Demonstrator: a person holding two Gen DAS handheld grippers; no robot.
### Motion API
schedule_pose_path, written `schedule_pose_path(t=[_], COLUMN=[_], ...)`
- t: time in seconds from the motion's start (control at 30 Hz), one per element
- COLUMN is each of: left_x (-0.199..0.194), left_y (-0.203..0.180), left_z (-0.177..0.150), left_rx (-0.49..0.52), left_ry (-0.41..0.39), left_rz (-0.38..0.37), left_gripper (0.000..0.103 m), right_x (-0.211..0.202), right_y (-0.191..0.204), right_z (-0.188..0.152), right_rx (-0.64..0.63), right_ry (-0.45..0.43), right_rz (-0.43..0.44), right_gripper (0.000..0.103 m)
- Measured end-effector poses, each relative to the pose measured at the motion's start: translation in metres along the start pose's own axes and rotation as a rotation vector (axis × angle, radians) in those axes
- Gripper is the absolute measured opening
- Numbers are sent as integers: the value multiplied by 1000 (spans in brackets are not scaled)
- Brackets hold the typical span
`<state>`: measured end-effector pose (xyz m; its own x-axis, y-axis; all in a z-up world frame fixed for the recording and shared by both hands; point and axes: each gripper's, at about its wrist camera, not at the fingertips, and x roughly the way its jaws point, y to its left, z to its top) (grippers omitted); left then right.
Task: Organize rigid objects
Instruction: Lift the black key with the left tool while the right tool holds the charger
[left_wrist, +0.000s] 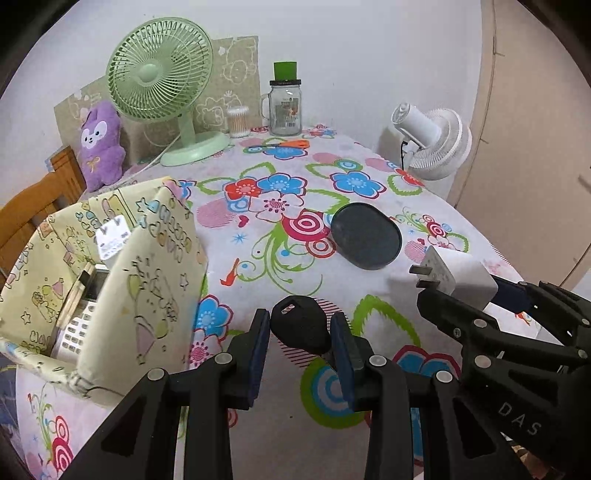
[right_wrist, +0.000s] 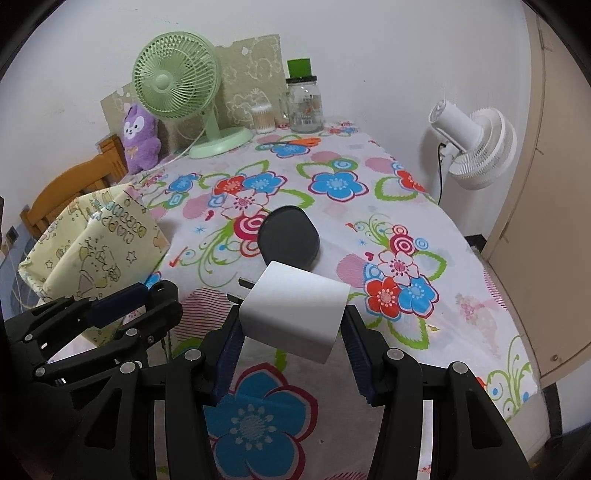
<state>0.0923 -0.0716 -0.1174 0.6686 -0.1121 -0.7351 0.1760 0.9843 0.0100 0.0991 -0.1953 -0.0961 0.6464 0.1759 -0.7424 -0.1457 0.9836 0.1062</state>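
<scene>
In my left jaws (left_wrist: 300, 329) I grip a black key (left_wrist: 301, 325) by its plastic head, the pads clenched on either side of it, above the flowered cloth of the table (left_wrist: 280, 173). My right jaws (right_wrist: 291, 325) are clamped on a white charger plug (right_wrist: 293, 314), its two metal prongs pointing away from me and to the left; it too hangs above the cloth rather than resting on it. From the left wrist view that plug (left_wrist: 456, 278) and the right jaws (left_wrist: 476, 299) sit just beside me on the right, and from the right wrist view my left jaws (right_wrist: 122, 301) show at the lower left, close to the box. Just beyond the plug a dark round flat case (right_wrist: 290, 236) lies on the table. To the left stands an open fabric box (left_wrist: 110, 280) with a pale yellow cartoon print, at the table's edge; inside it I see a white adapter (left_wrist: 112, 240) and a device with rows of grey keys (left_wrist: 83, 321). At the far end of the table stand a green desk fan (left_wrist: 162, 81), a purple plush toy (left_wrist: 101, 144), a tub of cotton swabs (left_wrist: 237, 122), a glass jar (left_wrist: 286, 107) with a green cap, and orange-handled scissors (left_wrist: 284, 144). A white fan (left_wrist: 432, 138) stands off the table's right side.
</scene>
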Motion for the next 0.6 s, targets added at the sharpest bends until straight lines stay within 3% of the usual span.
schedule_pose_path(t=[0.6], left_x=[-41], left_y=[9], left_z=[6], left_rx=[4], left_ry=[-39], left_rz=[-3], left_gripper=[34], right_x=[-37], right_y=[21], right_z=[15], right_rx=[-35], right_ry=[-42], right_rz=[-11], right_gripper=[55])
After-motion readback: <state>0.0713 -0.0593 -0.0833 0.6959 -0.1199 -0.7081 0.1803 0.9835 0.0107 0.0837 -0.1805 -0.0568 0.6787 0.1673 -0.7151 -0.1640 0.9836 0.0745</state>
